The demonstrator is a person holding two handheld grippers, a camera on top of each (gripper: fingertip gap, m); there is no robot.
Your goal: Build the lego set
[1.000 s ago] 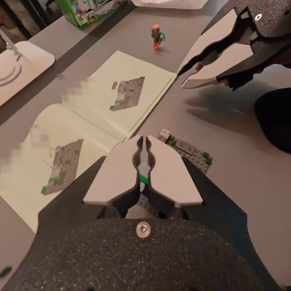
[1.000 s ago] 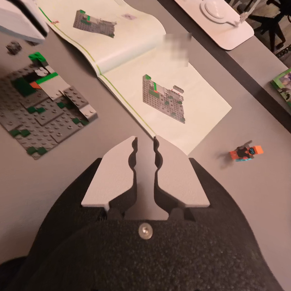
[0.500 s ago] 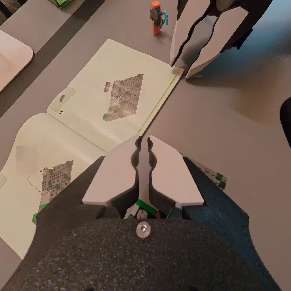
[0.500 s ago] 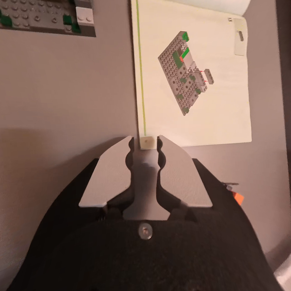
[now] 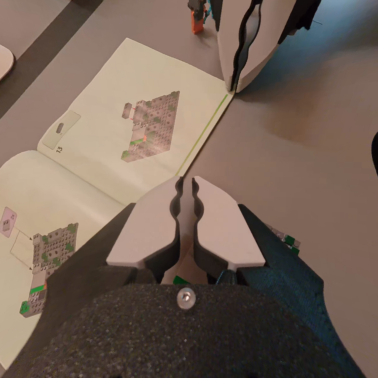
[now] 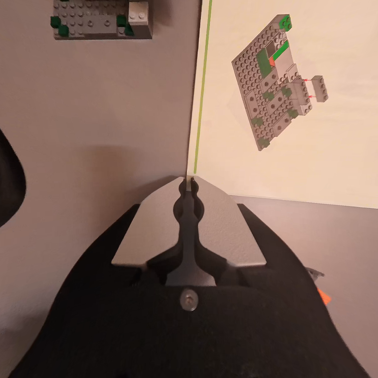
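Note:
The open instruction booklet [image 5: 114,98] lies on the grey table, left of centre, and fills the right half of the right wrist view [image 6: 296,163]. My right gripper [image 6: 189,181] is shut on the near corner of its right-hand page; in the left wrist view it [image 5: 233,87] stands tip-down on that corner. The grey and green lego build [image 6: 100,20] lies left of the booklet. My left gripper [image 5: 186,181] hovers above the build [image 5: 286,240], which it mostly hides. Its jaws are nearly together with nothing between them.
An orange minifigure [image 5: 197,19] stands beyond the booklet, close to the right gripper; an orange bit of it [image 6: 323,296] shows beside the right gripper's body. A white pad [image 5: 5,61] lies at the far left. Bare grey table [image 5: 296,153] lies right of the booklet. Across from one pair of fingers to the other is roughly 15 cm.
My right gripper came down to the booklet's corner and closed on it. My left gripper moved forward over the build, hiding more of it.

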